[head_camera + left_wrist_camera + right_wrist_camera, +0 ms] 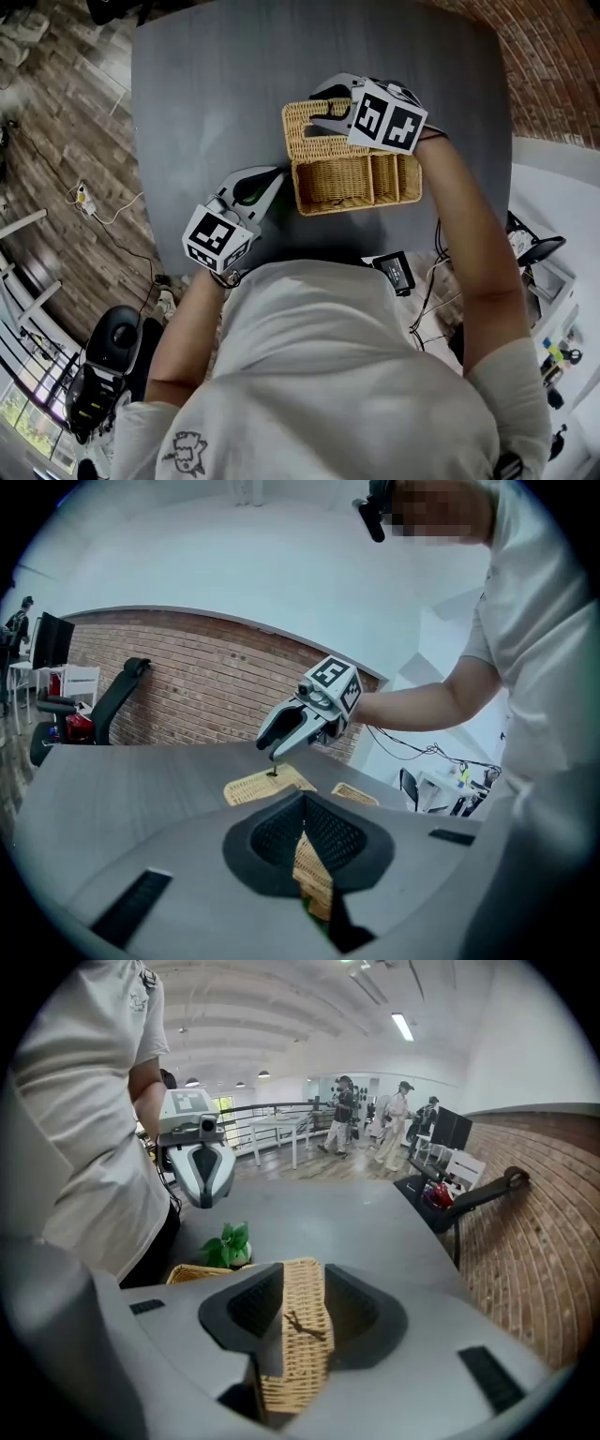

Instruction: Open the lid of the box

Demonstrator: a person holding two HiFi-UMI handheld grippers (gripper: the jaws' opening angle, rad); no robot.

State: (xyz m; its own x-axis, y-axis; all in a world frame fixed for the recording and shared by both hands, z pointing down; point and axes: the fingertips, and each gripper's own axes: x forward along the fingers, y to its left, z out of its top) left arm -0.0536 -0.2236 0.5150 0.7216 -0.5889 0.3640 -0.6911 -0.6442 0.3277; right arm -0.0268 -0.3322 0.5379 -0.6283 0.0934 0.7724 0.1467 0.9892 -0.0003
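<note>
While your left gripper (305, 810) sits low at the near left end of the box (356, 204), its 2 jaws are clenched on the wicker wall. You can see a strip of weave squeezed right between them in the left gripper view. The box itself rests in the middle of the grey table (206, 94), top uncovered, with dividers showing inside.

And there's the lid (302, 142), off the opening and lying flat on the table. It sits right against the box's far rim, toward the left end.

Your right gripper (302, 1288) is tipped down over that lid, and its jaws stand apart. The lid's little twig handle (305, 1326) sits in the gap, and neither pad is pressing on it, so that's a released grip. From the left gripper view, the right gripper's tips hang just above the lid, right at the handle.

A small green plant (230, 1241) stands on the table just beside the box, on your left gripper's side. Past the far edge of the table there's a brick wall (534, 1204).
</note>
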